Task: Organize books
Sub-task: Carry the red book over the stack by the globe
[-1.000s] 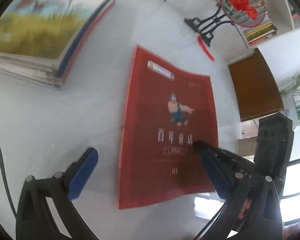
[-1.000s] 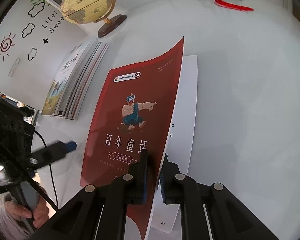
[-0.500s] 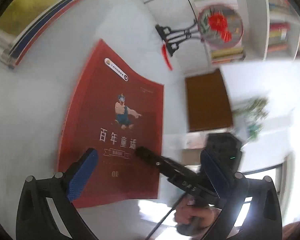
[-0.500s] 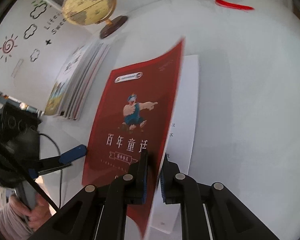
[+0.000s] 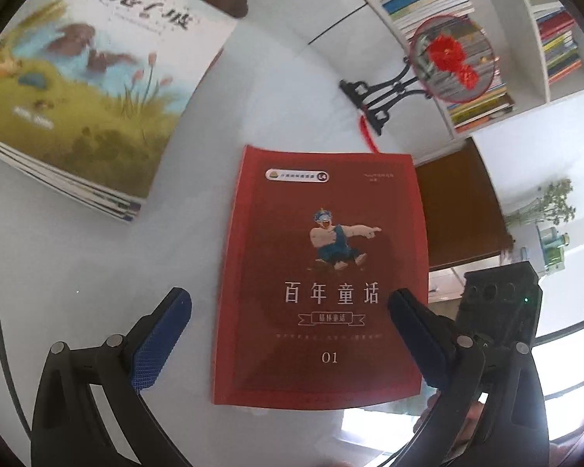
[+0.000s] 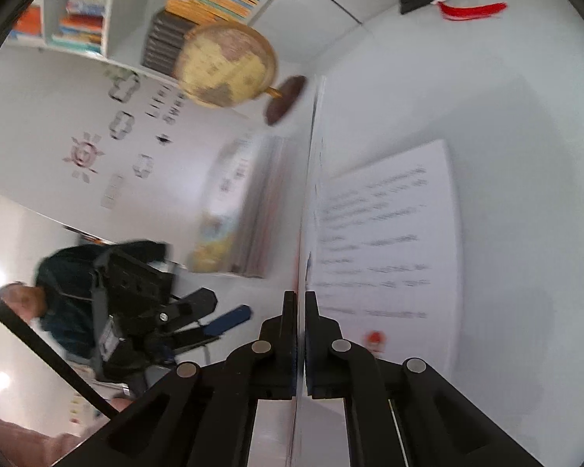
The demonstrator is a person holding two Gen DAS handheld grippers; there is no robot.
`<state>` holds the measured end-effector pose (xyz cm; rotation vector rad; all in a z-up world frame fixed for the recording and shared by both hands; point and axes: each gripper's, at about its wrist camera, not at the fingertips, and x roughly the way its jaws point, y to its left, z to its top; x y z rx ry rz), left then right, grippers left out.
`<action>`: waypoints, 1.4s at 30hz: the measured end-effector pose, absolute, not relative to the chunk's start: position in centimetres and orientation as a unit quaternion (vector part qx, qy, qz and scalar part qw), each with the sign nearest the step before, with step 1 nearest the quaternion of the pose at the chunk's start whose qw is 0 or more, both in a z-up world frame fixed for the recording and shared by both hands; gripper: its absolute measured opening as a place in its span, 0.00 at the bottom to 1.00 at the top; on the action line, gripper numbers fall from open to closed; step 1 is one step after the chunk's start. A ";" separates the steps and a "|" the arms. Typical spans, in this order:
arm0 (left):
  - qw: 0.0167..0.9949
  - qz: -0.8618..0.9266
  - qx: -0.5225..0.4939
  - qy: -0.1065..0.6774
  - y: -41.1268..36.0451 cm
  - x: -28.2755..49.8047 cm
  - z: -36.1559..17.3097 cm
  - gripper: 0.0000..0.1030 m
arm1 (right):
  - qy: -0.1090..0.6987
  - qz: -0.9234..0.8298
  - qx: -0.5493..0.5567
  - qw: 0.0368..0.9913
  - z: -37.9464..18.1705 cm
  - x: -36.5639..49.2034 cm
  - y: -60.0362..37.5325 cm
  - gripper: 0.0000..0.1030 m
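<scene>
A thin red book point(image 5: 323, 272) with a cartoon figure on its cover lies on the white table point(image 5: 78, 272). My right gripper point(image 6: 299, 299) is shut on the cover's edge, its jaws still closing. The cover point(image 6: 309, 179) stands raised and shows edge-on in the right wrist view. Beside it a white printed page point(image 6: 385, 241) lies flat. In the left wrist view my left gripper point(image 5: 288, 311) is open, its blue pads point(image 5: 159, 342) on either side of the red cover without touching it. A stack of picture books point(image 5: 78, 89) lies to the far left.
A globe point(image 6: 226, 62) on a wooden foot stands behind the stack. A round fan ornament point(image 5: 447, 58) on a black stand with a red tassel is at the table's far side. Bookshelves point(image 5: 428, 7) line the wall. A person point(image 6: 58, 272) is at the left.
The right gripper has lifted and turned the red cover from sloping to edge-on, baring the white page. The left gripper's view swung and now faces the cover squarely, still open.
</scene>
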<state>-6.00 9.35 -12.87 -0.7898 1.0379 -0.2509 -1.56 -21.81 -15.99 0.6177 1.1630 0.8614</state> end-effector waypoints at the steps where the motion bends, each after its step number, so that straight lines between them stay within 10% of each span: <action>1: 0.787 -0.115 -0.368 0.482 9.7 -6.5 -12.8 0.99 | 0.522 0.392 0.281 0.703 -15.8 -1.5 -21.7 0.03; 15: 0.694 -0.214 -0.557 0.403 12.4 -8.3 -14.2 0.99 | 0.452 0.471 0.318 0.687 -9.4 -2.0 -21.0 0.03; 42: 0.775 -0.145 -0.484 0.379 25.3 -0.7 -8.8 0.99 | 0.452 0.487 0.256 0.702 -4.7 5.0 -5.7 0.03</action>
